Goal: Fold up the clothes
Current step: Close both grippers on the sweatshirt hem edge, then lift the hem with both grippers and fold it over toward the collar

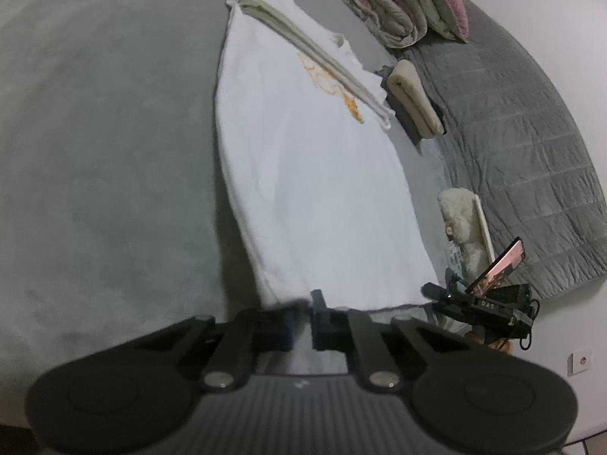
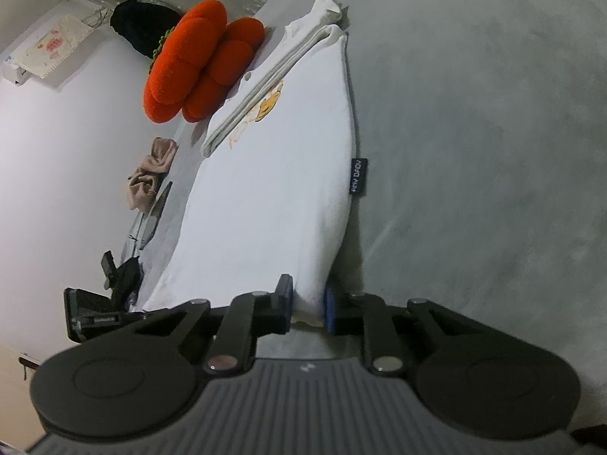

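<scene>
At six o'clock in each wrist view, a claw grips the near hem of a white sweatshirt (image 1: 303, 174). The left claw (image 1: 301, 316) is almost closed, with a thin layer of hem pinched between its pads at one bottom corner. The right claw (image 2: 309, 303) stands a little wider, and a thicker bunch of the other bottom corner fills the gap between its blue-lined pads.

From the claws, the sweatshirt runs away toward twelve o'clock, lying on a grey bed (image 1: 95, 151) with its printed front up. A sleeve (image 1: 322, 57) lies folded across the chest, over an orange cartoon print (image 2: 267, 108). A small black label (image 2: 358, 176) sticks out from the side seam at about one o'clock of the right claw. The near hem looks slightly lifted, and the rest rests flat.

The cloth appears soft, light and limp, so it should sag between two holds and slide easily over the bed cover. The hem corners seem the best grip points, since the doubled seam gives the pads something firm; a shallow pinch could slip.
</scene>
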`<state>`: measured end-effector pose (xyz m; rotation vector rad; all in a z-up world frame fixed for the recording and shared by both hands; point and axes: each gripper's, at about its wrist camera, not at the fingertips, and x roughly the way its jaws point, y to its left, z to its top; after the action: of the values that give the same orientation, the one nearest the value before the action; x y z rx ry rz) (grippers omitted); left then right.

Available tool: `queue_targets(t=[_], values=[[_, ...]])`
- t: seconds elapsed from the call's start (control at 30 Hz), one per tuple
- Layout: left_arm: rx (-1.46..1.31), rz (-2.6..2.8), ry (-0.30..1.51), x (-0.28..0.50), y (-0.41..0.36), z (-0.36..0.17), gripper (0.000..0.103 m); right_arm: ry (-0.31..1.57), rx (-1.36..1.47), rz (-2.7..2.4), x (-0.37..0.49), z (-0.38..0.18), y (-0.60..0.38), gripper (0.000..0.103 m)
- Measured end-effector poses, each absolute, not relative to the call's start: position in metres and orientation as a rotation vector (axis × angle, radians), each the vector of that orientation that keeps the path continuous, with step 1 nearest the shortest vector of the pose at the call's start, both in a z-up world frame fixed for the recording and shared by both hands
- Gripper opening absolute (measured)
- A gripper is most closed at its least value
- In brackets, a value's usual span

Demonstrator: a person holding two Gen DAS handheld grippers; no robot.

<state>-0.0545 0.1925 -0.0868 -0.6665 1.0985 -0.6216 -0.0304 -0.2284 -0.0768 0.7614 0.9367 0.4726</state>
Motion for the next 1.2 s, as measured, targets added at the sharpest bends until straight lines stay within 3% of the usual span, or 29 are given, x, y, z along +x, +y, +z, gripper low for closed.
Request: queue_targets(t=[0.5,0.7,0.87,1.03,1.2], values=[[-0.672,-0.604,0.99,-0.041,0.195,-0.065,0.007,0.832,0.809,0.535,-0.018,-0.061,-0.233,0.016],[-0.645,-0.567,1.025,-0.04,0.207,-0.065,0.033,0.893,0.784,0.51,-0.02,-0.066,-0.234,0.016],[-0.661,-0.539,1.046,-0.042,0.222,-0.066,0.037,0.932,0.754,0.476,-0.026,-0.071,-0.238,0.016],[-0.717,-0.502,0.996,-0.047,0.244,-0.062,0.057,0.938,0.747,0.464,-0.031,-0.073,-0.244,0.017],[-0.708,-0.461,1.047,-0.041,0.238,-0.071,0.06,0.942,0.737,0.445,-0.031,-0.071,-0.246,0.019]])
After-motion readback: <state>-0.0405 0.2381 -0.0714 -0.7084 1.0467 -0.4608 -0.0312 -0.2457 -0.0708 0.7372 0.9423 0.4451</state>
